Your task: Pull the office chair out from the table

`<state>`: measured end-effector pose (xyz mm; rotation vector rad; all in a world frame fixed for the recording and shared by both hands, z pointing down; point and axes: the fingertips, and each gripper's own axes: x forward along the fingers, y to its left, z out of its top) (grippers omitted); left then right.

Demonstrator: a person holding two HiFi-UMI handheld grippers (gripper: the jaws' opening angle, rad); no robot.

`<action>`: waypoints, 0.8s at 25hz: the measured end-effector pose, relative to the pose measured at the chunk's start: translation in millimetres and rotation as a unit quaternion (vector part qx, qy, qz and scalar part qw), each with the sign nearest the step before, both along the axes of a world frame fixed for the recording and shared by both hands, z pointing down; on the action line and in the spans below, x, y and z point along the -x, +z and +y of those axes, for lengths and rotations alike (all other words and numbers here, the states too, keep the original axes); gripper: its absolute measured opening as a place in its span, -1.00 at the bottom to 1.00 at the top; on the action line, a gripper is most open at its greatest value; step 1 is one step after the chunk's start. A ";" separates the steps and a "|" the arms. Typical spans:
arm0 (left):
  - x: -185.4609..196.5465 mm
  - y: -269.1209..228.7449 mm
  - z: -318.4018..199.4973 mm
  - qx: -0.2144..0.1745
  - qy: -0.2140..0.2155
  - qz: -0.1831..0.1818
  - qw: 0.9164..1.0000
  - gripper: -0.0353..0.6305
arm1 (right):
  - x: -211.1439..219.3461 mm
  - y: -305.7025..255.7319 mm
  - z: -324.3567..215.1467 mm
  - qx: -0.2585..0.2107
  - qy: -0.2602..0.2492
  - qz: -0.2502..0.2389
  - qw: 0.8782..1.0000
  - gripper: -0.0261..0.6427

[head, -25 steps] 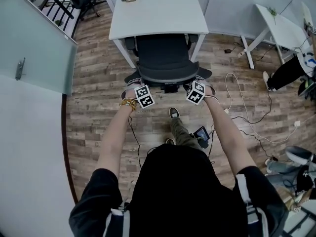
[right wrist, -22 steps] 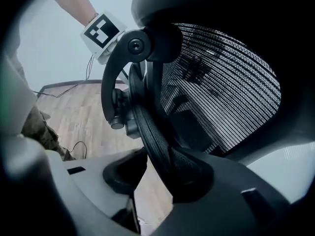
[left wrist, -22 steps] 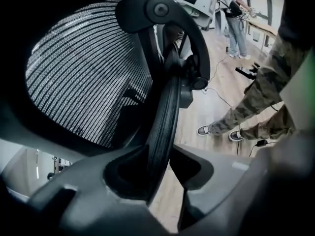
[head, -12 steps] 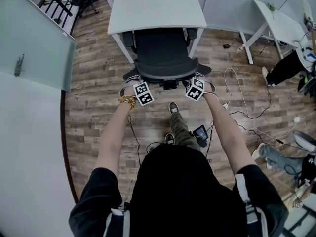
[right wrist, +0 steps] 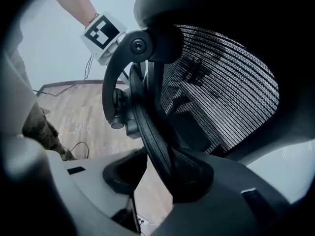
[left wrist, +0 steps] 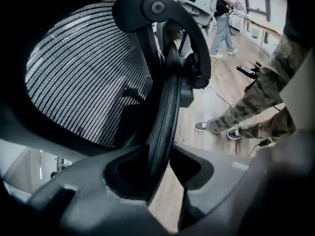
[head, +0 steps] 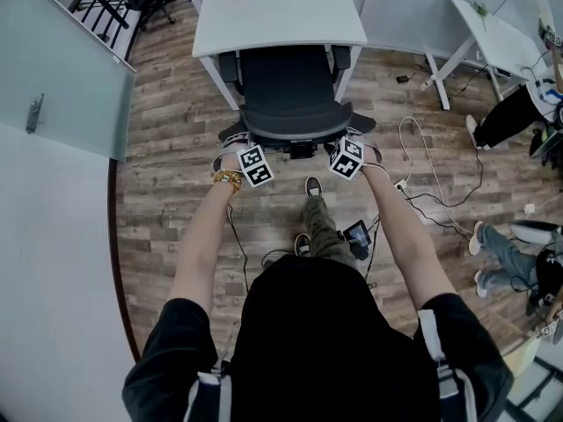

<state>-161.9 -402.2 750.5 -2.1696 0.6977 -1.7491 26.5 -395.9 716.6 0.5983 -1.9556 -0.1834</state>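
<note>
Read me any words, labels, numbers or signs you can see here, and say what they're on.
No readable text anywhere.
Left marker cube, right marker cube: black-and-white square patterns, not letters.
Chair, table: no label visible.

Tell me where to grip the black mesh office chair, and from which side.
Grip the black mesh office chair by its backrest's thin side rim, coming from behind. The rim is narrow enough for jaws, and the backrest faces away from the white table. The left hand-held gripper and right hand-held gripper are clamped there.
</note>
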 end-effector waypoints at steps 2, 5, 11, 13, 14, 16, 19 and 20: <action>0.8 -0.4 3.6 0.001 0.000 -0.001 1.000 -0.42 | 1.0 -1.1 4.0 0.001 0.001 0.000 1.000 -0.52; 1.8 0.2 10.8 -0.002 0.001 -0.002 1.000 -0.42 | 1.9 -0.6 12.0 0.000 0.004 0.001 1.000 -0.52; 5.0 1.6 21.4 -0.002 -0.001 -0.007 1.000 -0.41 | 4.8 1.3 24.5 0.009 0.007 0.002 1.000 -0.52; 4.4 1.4 26.5 -0.004 0.001 -0.006 1.000 -0.41 | 4.4 0.9 29.8 0.009 0.007 0.001 1.000 -0.52; 3.9 1.0 28.2 -0.005 0.001 -0.007 1.000 -0.41 | 3.9 0.1 31.6 0.007 0.007 0.001 1.000 -0.52; 2.5 0.2 31.1 -0.005 0.001 -0.008 1.000 -0.41 | 2.4 -1.1 34.8 0.005 0.007 0.000 1.000 -0.52; 2.5 1.1 37.8 -0.005 0.000 -0.011 1.000 -0.41 | 2.3 0.5 42.6 0.004 0.011 -0.003 1.000 -0.52; 2.8 1.9 40.6 -0.006 -0.001 -0.012 1.000 -0.40 | 2.4 1.0 45.5 0.002 0.012 -0.003 1.000 -0.52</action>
